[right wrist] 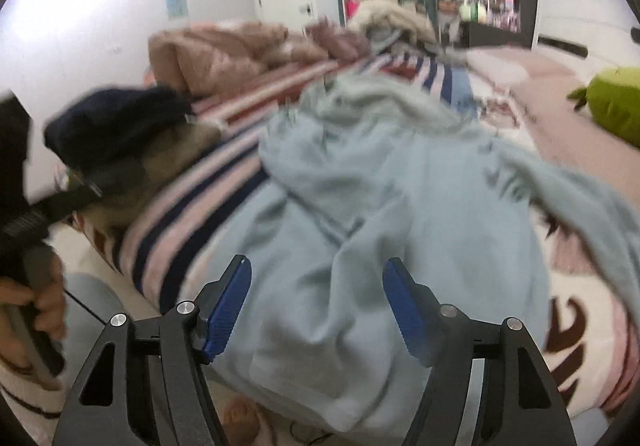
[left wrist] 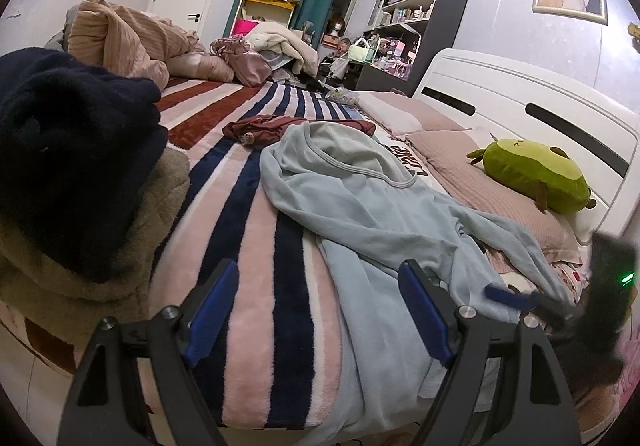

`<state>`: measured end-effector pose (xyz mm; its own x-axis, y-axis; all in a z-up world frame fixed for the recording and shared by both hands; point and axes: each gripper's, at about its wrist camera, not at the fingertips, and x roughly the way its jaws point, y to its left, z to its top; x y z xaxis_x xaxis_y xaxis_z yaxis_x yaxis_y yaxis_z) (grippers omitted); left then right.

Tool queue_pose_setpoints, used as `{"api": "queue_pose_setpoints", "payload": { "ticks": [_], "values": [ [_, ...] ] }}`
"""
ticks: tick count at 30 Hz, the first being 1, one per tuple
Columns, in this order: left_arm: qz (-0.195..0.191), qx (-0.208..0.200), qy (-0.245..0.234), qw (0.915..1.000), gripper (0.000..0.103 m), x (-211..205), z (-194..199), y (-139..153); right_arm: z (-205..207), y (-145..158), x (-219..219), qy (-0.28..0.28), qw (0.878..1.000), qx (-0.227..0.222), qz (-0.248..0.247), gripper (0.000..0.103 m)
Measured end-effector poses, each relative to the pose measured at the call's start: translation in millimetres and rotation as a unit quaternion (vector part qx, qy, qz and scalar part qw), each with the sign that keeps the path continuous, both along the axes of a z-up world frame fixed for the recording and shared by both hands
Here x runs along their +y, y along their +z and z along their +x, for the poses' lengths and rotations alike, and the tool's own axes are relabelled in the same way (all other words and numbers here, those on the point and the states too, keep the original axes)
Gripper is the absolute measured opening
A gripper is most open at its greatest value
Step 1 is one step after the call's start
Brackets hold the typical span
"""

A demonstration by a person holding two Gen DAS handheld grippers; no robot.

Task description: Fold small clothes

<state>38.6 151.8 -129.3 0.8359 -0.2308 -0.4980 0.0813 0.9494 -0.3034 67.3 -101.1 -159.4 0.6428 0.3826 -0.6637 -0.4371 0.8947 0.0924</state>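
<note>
The left claw [left wrist: 320, 310] hangs wide apart and empty over the near hem of the crumpled pale-blue fleece long-sleeved top [left wrist: 360, 206]; the right claw [right wrist: 316, 306], also spread and empty, hovers above the same garment. The top lies rumpled on the striped pink, navy and white plush blanket [left wrist: 256, 246] at the bed's near edge. A pinch might catch the blanket too, or only one layer, skewing the fold.

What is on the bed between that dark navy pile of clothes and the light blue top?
Only the striped blanket lies between the navy pile and the light blue top: pink, white and navy stripes, with nothing on them. The left wrist view shows it sharply.
</note>
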Motion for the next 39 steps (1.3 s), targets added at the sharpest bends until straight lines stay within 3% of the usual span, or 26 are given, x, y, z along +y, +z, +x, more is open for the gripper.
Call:
{"api": "queue_pose_setpoints", "payload": {
  "ticks": [2, 4, 6, 8, 9, 15, 20, 24, 26, 30, 33, 36, 39],
  "values": [
    [0.000, -0.001, 0.000, 1.0000, 0.080, 1, -2, 0, 4, -19, 4, -0.010, 1.000, 0.026, -0.005, 0.065],
    [-0.001, -0.001, 0.000, 1.0000, 0.080, 1, -3, -1, 8, -36, 6, -0.018, 0.999, 0.038, -0.023, 0.056],
    [0.000, 0.000, 0.001, 1.0000, 0.080, 1, -3, -1, 6, -42, 5, -0.025, 0.998, 0.024, -0.052, 0.028],
    [0.002, 0.000, -0.001, 1.0000, 0.080, 0, -3, -1, 9, -36, -4, -0.025, 0.998, 0.023, -0.043, 0.009],
    [0.001, 0.000, -0.002, 1.0000, 0.080, 0, -2, -1, 10, -30, -13, -0.023, 0.999, 0.028, -0.017, 0.007],
    [0.003, 0.005, -0.009, 0.9999, 0.081, -9, 6, -1, 11, 5, -67, -0.044, 0.998, 0.000, 0.034, 0.006],
    [0.008, 0.014, -0.012, 0.9998, 0.081, -20, 17, -2, 22, 6, -116, -0.063, 0.996, 0.020, 0.055, 0.006],
    [0.014, 0.025, -0.018, 0.9994, 0.081, -29, 28, -1, 34, -8, -145, -0.048, 0.992, 0.073, 0.087, 0.009],
    [0.011, 0.031, -0.024, 0.9992, 0.081, -30, 37, 0, 39, -14, -148, -0.027, 0.992, 0.100, 0.074, 0.012],
    [0.032, 0.042, -0.033, 0.9981, 0.081, -32, 57, 2, 39, 0, -156, -0.018, 0.995, 0.078, 0.061, 0.034],
    [0.048, 0.054, -0.043, 0.9965, 0.081, -34, 79, 0, 51, 21, -159, 0.004, 0.995, 0.058, 0.077, 0.042],
    [0.032, 0.073, -0.067, 0.9946, 0.081, -34, 106, -6, 71, 33, -144, 0.047, 0.995, 0.050, 0.071, 0.043],
    [0.014, 0.099, -0.082, 0.9917, 0.081, -34, 134, -19, 94, 25, -115, 0.087, 0.994, 0.060, 0.024, 0.043]
  ]
}}
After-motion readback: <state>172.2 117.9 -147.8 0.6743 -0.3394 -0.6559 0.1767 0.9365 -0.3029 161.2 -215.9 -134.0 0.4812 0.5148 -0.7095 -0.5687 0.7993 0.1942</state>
